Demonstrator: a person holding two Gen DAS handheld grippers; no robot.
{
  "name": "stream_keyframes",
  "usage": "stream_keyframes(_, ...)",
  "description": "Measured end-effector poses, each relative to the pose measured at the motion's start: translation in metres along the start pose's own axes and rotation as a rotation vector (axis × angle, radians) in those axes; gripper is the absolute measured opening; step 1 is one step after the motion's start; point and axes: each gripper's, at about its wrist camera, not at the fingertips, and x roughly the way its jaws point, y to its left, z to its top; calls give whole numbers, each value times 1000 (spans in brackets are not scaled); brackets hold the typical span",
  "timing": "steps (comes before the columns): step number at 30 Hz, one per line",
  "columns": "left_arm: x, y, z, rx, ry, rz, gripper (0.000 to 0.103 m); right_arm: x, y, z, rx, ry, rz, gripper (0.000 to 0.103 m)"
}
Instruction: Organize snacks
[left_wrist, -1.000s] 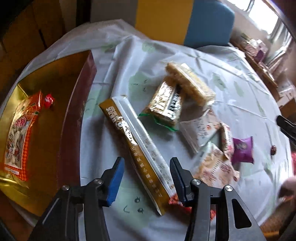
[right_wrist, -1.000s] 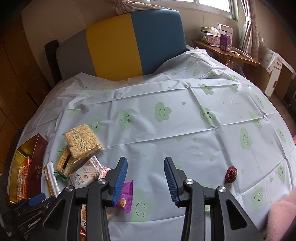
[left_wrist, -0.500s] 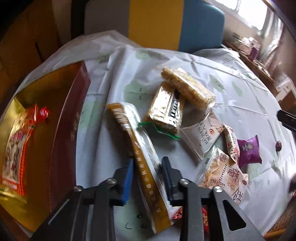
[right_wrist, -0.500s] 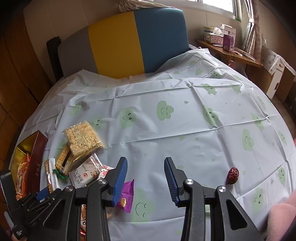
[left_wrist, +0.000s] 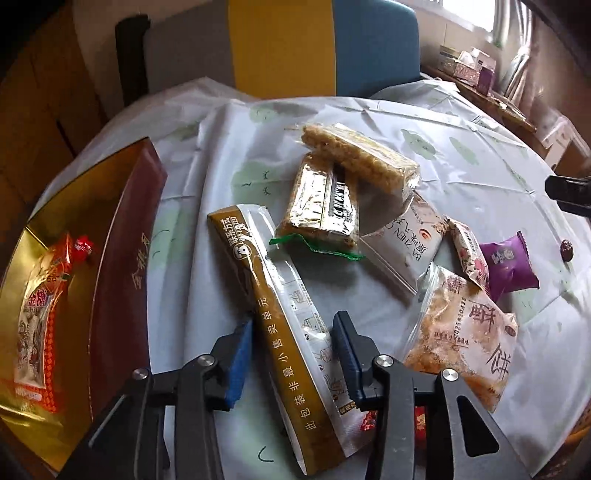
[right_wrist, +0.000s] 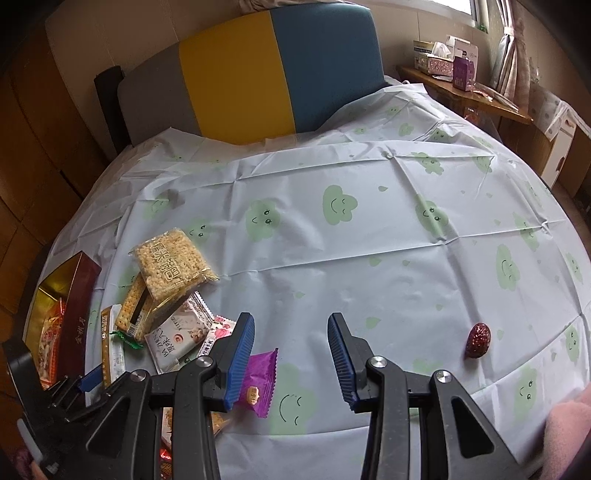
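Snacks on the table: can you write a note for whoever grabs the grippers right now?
Left gripper: jaws have just been opening, astride the long gold packet, not pressing it.
Right gripper: open, empty, over the tablecloth, beside the purple packet.
Done: an orange packet and a red candy lie in the red-and-gold box.
Left: the long gold packet, rice cake, crackers, the other packets and the date lie on the cloth.
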Motion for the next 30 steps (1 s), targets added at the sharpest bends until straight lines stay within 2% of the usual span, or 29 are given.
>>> stream_keyframes(1,-1,2,0,-16,-6,-17,37,1,0,0,0,3,0,42)
stream_keyframes(5,-10,11,-6,-43,-20,-109,28,2,1,0,-1,11,0,42)
stream_keyframes(7,-16,14,-11,-55,-26,-190,28,3,2,1,-5,15,1,42)
stream_keyframes(8,-16,12,-14,-46,-26,-196,28,3,2,1,-7,17,-3,42)
stream_keyframes(16,-10,4,-21,5,-52,-186,32,3,4,-1,-13,22,-2,42)
stream_keyframes(30,-10,-4,-25,63,-95,-150,31,14,15,-6,-61,76,13,42)
